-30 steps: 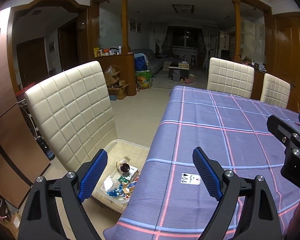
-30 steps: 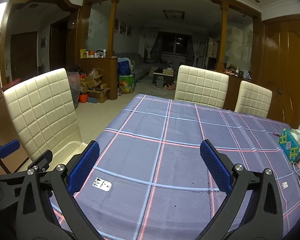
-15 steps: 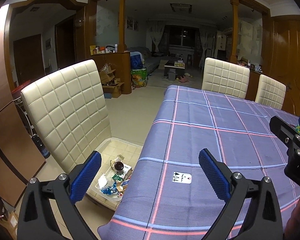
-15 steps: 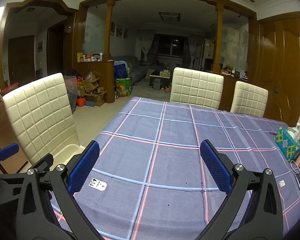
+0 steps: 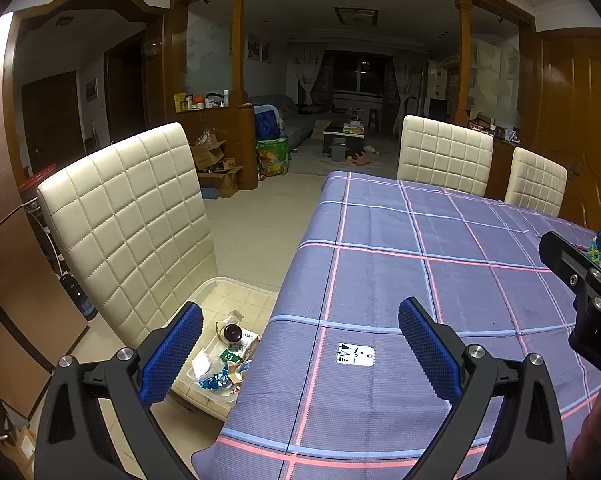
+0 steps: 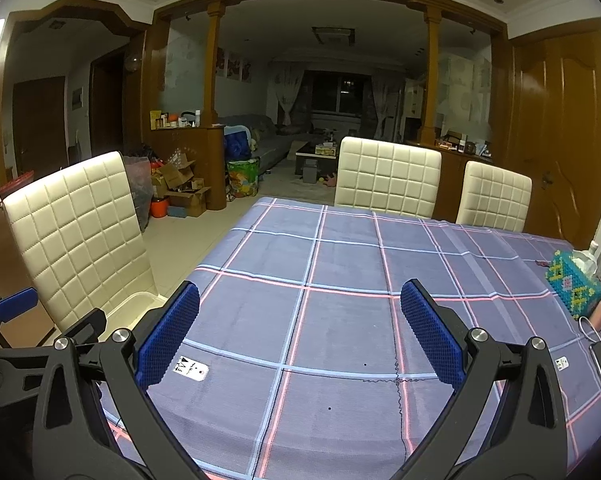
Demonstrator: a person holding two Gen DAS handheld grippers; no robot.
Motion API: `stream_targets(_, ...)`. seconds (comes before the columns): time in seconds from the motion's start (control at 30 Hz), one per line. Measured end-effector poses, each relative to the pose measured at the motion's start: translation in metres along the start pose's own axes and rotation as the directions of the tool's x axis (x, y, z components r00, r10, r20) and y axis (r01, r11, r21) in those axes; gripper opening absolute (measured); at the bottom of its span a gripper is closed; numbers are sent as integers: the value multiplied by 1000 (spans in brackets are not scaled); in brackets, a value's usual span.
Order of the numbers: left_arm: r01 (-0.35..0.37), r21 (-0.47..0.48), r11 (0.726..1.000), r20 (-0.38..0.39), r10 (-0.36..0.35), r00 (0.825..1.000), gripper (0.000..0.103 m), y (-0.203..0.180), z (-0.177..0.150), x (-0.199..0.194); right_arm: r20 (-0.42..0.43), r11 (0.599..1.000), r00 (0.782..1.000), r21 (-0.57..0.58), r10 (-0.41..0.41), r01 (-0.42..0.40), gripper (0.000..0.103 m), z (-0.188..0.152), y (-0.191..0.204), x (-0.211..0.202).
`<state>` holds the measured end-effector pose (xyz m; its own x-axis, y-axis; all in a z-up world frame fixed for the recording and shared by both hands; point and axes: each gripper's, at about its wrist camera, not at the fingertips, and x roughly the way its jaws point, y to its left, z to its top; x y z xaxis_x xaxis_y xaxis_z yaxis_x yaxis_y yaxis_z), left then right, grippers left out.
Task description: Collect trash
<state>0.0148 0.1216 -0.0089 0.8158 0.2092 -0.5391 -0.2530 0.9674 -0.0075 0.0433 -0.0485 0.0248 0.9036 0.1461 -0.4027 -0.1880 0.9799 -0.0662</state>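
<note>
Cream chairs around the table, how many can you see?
3: one chair beside the table's left edge, one at the far end, one to its right. Others may sit out of view.

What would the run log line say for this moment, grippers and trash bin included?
left gripper: open, empty | right gripper: open, empty | clear plastic bin: on floor beside table, holds trash | checked purple tablecloth: no trash visible

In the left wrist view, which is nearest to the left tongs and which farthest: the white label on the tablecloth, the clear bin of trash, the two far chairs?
1. White label, on the tablecloth between the fingers.
2. Clear bin, on the floor, lower left.
3. Far chairs, at the table's far end.
</note>
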Motion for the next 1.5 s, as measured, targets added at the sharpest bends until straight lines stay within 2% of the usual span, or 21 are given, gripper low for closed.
stream_targets(0.47, 0, 24, 1000, 6, 0, 1000, 96, -8, 1, -4, 4, 1000, 1000, 9, -6, 6, 99, -1, -7, -4)
stream_targets(0.6, 30, 18, 999, 5, -30, 1000, 96, -8, 1, -6, 3, 1000, 1000, 10, -8, 8, 99, -1, -8, -4)
stream_targets(0.83, 39, 13, 999, 29, -40, 999, 96, -9, 2, -11, 4, 1000, 1000, 13, -10, 10, 99, -1, -10, -4)
stream_targets(1.0, 20, 31, 999, 43, -21, 999, 96, -12, 2, -13, 2, 1000, 1000, 15, -9, 9, 99, -1, -11, -4)
stream_targets(1.5, 24, 36, 999, 47, -26, 999, 96, -11, 2, -14, -2, 1000, 1000, 14, -11, 11, 99, -2, -12, -3)
